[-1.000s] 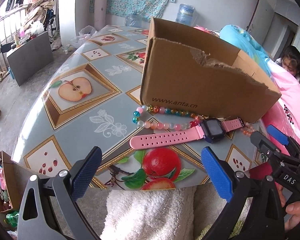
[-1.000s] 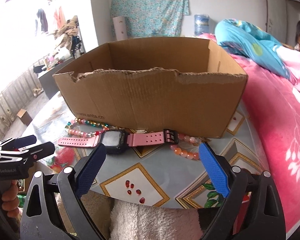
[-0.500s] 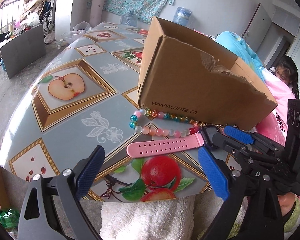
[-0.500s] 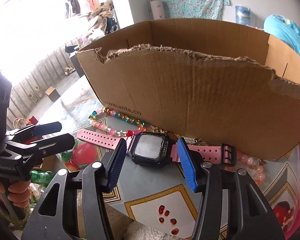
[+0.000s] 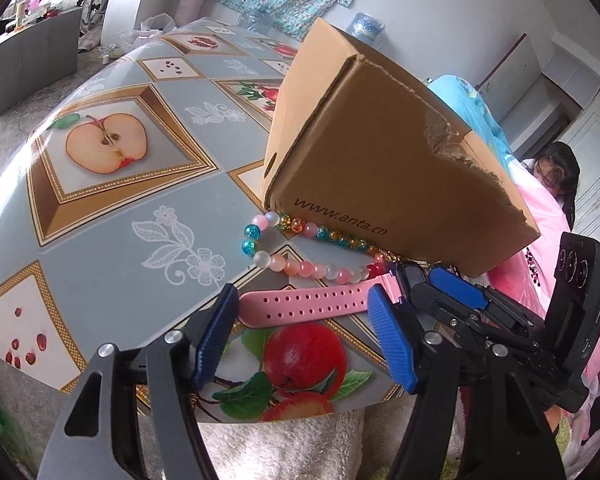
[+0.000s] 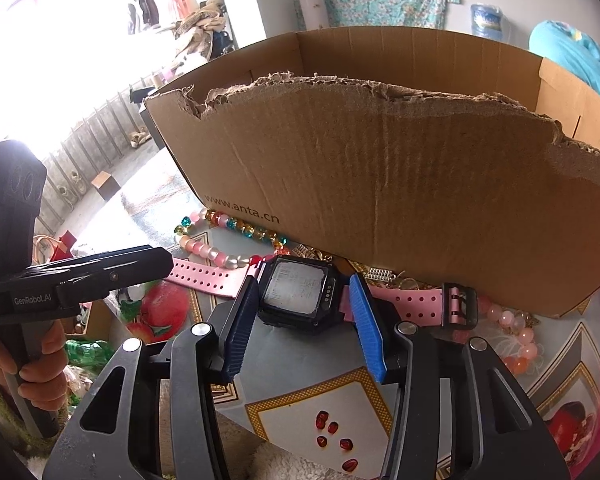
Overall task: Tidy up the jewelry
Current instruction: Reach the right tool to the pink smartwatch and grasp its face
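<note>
1. Watch (image 6: 296,294), pink-strapped with a dark square face, lies flat on the table (image 5: 112,216) close along the front wall of the cardboard box (image 6: 400,200), low in the middle of the right wrist view.
2. The right gripper (image 6: 305,322) has its two blue pads on either side of the watch face, the left pad (image 6: 240,326) and right pad right up against the case edges; I cannot tell whether they are pressing it or only bracketing it.
3. The left gripper (image 5: 302,338) stands spread at the bottom of the left wrist view, its blue pads (image 5: 216,336) straddling the free holed end of the pink strap (image 5: 312,306) without closing on it.
4. In that same view the right gripper's blue tip shows at centre right, sitting at the watch's dark body.
5. A bead bracelet (image 5: 300,248) of pink, white, teal and amber beads loops on the table between the strap and the box, its far side touching the box front by the printed web address.
6. At the right of the right wrist view, a second string of pale pink and orange beads (image 6: 520,340) lies beyond the strap buckle (image 6: 458,304), near the box corner.
7. A small gold-coloured piece (image 6: 380,274) rests just under the box edge, behind the watch.
8. A white fluffy towel (image 5: 284,440) hangs at the table's near edge.
</note>
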Motion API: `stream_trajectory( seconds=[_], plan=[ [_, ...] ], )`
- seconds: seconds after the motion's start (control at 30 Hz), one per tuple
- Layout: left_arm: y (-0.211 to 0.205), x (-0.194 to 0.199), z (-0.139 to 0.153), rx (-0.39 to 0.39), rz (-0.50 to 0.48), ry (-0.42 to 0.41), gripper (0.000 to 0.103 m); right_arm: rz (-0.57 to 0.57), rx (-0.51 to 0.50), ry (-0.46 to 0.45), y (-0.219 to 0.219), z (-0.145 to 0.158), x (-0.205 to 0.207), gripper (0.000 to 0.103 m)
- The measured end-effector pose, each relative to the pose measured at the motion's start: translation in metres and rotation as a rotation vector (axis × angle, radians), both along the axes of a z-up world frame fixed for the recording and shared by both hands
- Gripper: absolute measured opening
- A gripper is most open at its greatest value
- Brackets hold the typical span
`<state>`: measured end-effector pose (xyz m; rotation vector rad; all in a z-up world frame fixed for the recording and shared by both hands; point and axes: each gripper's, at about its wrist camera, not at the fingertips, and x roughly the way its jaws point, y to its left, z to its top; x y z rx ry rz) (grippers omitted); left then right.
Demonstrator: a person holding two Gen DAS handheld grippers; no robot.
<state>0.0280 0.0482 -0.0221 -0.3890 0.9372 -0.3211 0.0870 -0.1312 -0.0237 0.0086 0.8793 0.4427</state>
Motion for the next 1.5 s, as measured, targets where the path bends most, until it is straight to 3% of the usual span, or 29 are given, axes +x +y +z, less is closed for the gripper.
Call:
stream_trajectory(
  seconds=[0.57,0.93,1.23,1.43,1.5],
  plan=[
    [0.029,-0.007,-0.012,-0.338,0.007,0.07,0.064,-0.003,0.056,0.046,-0.01,0.0,-0.004,0.044],
    [0.021,-0.015,-0.005,-0.174,-0.015,0.013,0.064,0.05,-0.024,0.036,0.003,0.007,-0.013,0.044],
    [0.019,-0.018,-0.004,-0.121,-0.035,-0.019,0.064,0.283,-0.322,-0.129,0.036,0.009,-0.021,0.057],
    [0.025,-0.026,-0.001,-0.048,-0.004,-0.061,0.064,0.433,-0.41,-0.071,0.042,-0.006,-0.006,0.057],
    [0.027,-0.029,0.003,-0.011,0.003,-0.086,0.064,0.457,-0.404,-0.031,0.04,-0.005,0.001,0.051]
  ],
)
